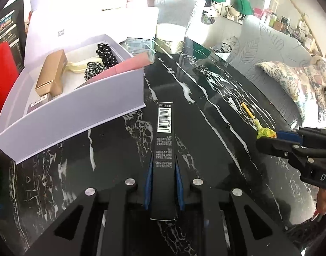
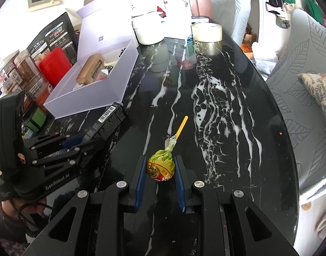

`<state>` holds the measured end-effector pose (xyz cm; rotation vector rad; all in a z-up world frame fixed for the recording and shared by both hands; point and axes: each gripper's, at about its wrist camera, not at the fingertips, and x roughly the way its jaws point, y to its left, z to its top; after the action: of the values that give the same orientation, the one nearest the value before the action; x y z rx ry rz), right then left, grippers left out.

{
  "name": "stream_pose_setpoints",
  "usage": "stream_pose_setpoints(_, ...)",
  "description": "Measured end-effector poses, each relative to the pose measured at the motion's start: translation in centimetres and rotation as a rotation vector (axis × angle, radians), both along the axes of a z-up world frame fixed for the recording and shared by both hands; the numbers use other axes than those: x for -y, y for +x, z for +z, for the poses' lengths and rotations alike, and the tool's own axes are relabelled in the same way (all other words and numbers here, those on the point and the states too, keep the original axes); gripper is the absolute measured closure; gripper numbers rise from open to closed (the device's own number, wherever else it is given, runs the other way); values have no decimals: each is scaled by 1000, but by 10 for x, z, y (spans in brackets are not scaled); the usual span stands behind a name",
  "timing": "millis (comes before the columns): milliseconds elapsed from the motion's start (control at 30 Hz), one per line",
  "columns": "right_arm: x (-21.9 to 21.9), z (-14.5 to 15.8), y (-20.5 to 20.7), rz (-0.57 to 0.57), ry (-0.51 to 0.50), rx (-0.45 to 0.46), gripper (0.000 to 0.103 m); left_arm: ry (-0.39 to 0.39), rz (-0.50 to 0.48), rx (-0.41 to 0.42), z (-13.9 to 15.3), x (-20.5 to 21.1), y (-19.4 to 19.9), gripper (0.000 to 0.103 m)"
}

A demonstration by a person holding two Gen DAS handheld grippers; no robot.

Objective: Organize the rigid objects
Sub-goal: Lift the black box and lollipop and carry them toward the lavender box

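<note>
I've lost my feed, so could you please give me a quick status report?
Left claw shut on black carton. Right claw shut on lollipop. White box open, partly filled. Nothing in the way.

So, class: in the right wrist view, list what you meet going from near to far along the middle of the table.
Right gripper shut on the lollipop → its yellow stick → tape roll at the far end of the black marble table.
</note>
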<state>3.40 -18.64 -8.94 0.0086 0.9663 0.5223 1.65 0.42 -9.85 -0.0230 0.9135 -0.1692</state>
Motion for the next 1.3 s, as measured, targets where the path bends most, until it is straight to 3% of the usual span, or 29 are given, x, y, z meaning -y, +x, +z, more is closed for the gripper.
stream_pose_setpoints(533,-11,10,-9,24,3,20,78,-18,6,41,32,-10,-25,85)
stream_pose_setpoints(1300,-88,17,-49,261,28,44,78,-3,201,50,46,-72,-92,85)
